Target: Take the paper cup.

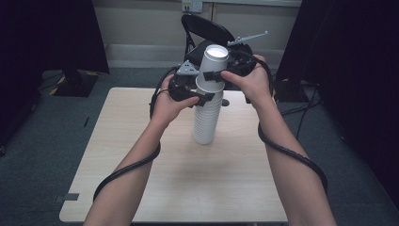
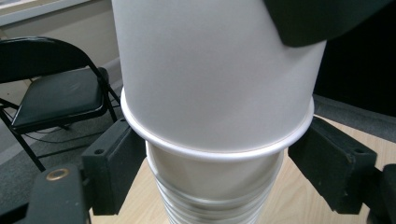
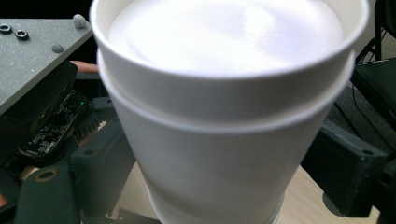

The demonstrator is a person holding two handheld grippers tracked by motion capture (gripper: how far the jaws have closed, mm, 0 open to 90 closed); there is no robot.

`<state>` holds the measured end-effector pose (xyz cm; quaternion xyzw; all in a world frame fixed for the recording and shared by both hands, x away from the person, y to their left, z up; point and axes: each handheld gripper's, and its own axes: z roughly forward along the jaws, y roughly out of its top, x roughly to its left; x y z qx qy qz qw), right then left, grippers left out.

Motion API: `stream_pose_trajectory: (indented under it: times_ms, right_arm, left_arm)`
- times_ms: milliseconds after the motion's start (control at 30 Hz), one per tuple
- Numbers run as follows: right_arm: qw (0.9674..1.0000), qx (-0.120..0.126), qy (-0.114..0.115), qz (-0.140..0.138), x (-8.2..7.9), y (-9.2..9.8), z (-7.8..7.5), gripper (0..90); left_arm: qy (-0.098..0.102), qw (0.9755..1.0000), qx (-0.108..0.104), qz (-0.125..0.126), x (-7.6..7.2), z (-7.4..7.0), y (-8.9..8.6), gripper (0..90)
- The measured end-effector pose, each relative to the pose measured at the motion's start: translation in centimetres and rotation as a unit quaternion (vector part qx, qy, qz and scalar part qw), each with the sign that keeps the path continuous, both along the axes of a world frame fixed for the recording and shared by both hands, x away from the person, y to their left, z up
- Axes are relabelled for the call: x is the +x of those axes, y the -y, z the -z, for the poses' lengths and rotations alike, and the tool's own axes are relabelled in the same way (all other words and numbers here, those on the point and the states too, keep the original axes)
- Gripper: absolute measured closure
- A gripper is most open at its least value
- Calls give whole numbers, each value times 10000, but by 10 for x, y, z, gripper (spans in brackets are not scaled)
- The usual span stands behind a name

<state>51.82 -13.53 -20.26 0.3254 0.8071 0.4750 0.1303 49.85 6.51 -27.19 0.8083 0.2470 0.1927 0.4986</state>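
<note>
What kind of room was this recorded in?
Probably an office or lab corner set up for recording: a bare light-wood table, grey carpet floor, a black folding chair by the wall, and dark curtains at the sides.

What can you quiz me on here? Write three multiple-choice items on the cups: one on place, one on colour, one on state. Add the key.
1. Where does the cup stack stand?
A. on the folding chair
B. on the table
C. on the carpet

2. What colour are the cups?
A. red
B. blue
C. white

3. How is the stack standing?
A. upright
B. toppled on its side
C. scattered as single cups

Key:
1. B, since the cup stack rests with its foot on the table.
2. C, since every cup is plain white.
3. A, since the stack rises straight from the tabletop in the high view.
</note>
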Motion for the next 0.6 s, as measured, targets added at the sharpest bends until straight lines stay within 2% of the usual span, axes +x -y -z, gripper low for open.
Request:
stream_pose_trajectory:
  times_ms: [100,267,400,500,600]
  right_arm:
    - [10000,58,10,20,0,1,-2,155]
    - [10000,94,18,0,0,4,-7,169]
    - [10000,57,69,-6,-1,3,-8,172]
    - [9999,148,75,20,0,3,-6,164]
    - [9996,264,65,67,0,3,-6,157]
  left_arm:
    - [39,10000,54,-14,0,-1,0,193]
    - [-48,10000,74,-7,1,3,0,203]
    - [38,10000,69,-3,1,0,0,196]
    - [67,9998,173,-2,0,-3,0,210]
    - [61,9999,135,-8,-1,-4,1,212]
